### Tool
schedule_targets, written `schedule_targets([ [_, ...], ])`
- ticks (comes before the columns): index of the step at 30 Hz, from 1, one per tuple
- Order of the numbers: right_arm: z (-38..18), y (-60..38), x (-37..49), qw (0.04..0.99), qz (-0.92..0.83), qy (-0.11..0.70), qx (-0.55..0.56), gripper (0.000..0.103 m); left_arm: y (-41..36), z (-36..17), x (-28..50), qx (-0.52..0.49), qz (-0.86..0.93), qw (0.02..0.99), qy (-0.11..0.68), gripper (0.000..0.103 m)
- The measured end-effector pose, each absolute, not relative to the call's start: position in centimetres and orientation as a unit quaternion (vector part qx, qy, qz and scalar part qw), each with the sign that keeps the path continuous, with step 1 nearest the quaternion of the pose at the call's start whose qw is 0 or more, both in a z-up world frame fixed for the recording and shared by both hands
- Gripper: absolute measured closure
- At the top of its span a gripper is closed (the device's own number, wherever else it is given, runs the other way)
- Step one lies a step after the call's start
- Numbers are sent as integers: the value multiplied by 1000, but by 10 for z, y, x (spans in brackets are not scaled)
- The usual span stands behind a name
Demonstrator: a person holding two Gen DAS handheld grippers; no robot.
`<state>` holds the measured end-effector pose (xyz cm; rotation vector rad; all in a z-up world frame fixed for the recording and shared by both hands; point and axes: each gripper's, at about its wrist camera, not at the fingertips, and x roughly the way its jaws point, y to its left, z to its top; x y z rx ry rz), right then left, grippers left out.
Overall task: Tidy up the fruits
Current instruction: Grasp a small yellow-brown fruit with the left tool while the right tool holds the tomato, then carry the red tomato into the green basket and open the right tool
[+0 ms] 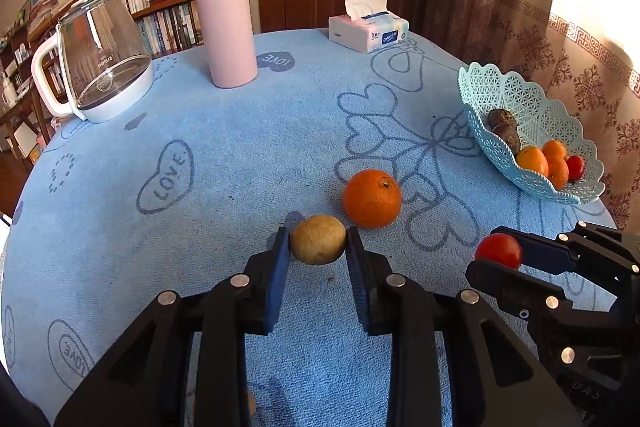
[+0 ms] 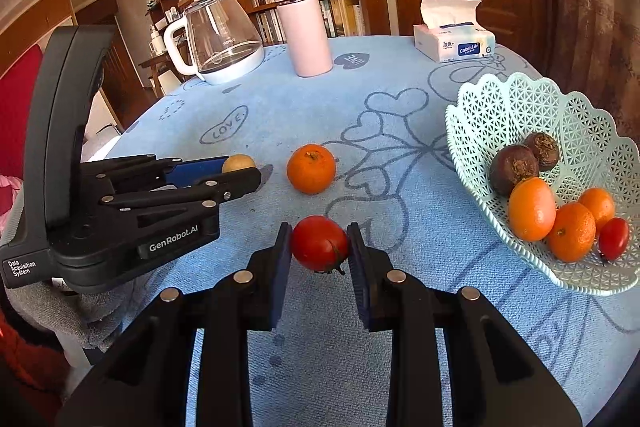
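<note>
left gripper [image 1: 318,241] clamped on tan fruit [image 1: 317,239] | right gripper [image 2: 319,243] clamped on tomato [image 2: 320,242] | 1 loose orange [image 2: 311,169] left of basket [image 2: 500,107] | basket: 3 oranges, 2 dark fruits, 1 tomato | cloth print "LOVE", gripper label "GenRobot.AI"

Open cloth [image 2: 400,211] toward basket [image 2: 500,115]; lone orange [image 2: 311,169] only obstacle, mid-table.
</note>
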<state>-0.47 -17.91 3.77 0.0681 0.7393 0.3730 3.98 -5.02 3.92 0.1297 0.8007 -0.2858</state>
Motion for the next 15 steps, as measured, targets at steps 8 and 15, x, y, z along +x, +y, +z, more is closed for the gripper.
schedule_targets([
  [8, 56, -206, -7, 925, 167, 334, 66, 75, -36, 43, 25, 49, -118, 918, 376, 74],
  [15, 75, -252, -10, 940, 120, 302, 103, 75, -28, 46, 19, 39, -103, 923, 370, 74],
])
